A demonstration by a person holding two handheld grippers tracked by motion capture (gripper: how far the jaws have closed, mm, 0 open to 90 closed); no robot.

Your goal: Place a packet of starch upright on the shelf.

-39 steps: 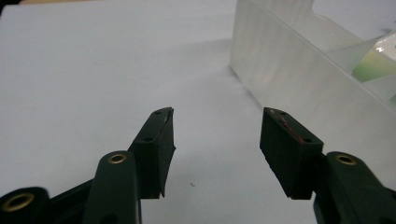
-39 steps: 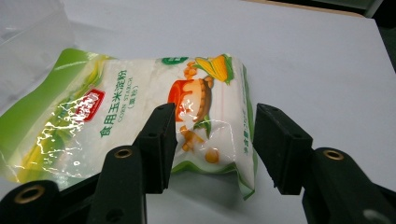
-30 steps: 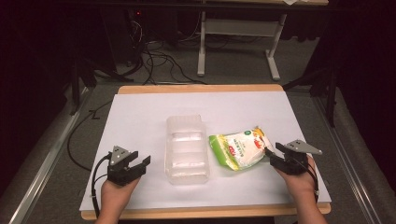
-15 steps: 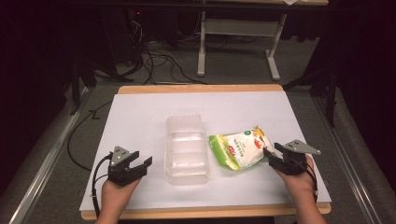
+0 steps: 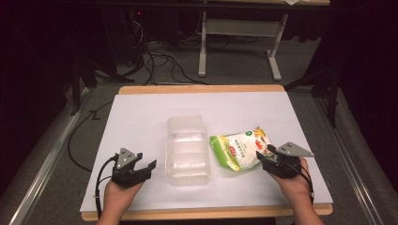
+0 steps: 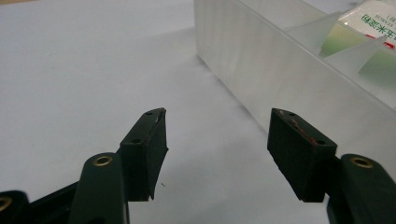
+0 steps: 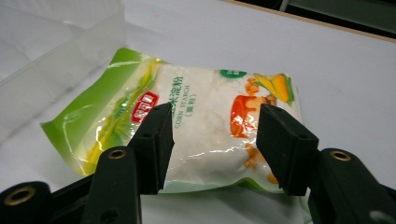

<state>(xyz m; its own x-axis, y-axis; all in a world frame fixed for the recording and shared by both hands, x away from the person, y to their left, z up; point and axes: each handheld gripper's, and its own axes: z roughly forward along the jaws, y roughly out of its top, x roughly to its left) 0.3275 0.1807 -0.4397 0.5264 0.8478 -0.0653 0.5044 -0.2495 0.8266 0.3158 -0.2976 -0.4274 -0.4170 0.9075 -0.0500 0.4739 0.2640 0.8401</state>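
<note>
A clear plastic divided container (image 5: 187, 149) lies in the middle of the white table, its frosted side wall (image 6: 289, 70) close in the left gripper view. A green and white bag of corn starch (image 5: 239, 148) lies flat just right of it, and also fills the middle of the right gripper view (image 7: 201, 119). My left gripper (image 5: 149, 166) rests open on the table left of the container, nothing between its jaws (image 6: 217, 135). My right gripper (image 5: 261, 158) is open at the bag's near right edge, its jaws (image 7: 215, 133) hovering over the bag without closing on it.
The white table top (image 5: 141, 117) has a wooden edge (image 5: 202, 89) at the back. Behind it on the floor are cables (image 5: 155, 61) and a metal desk frame (image 5: 239, 42).
The left gripper has drifted slightly back and lower on the table. The right gripper has edged a little toward the bag. The container and the bag have not moved.
</note>
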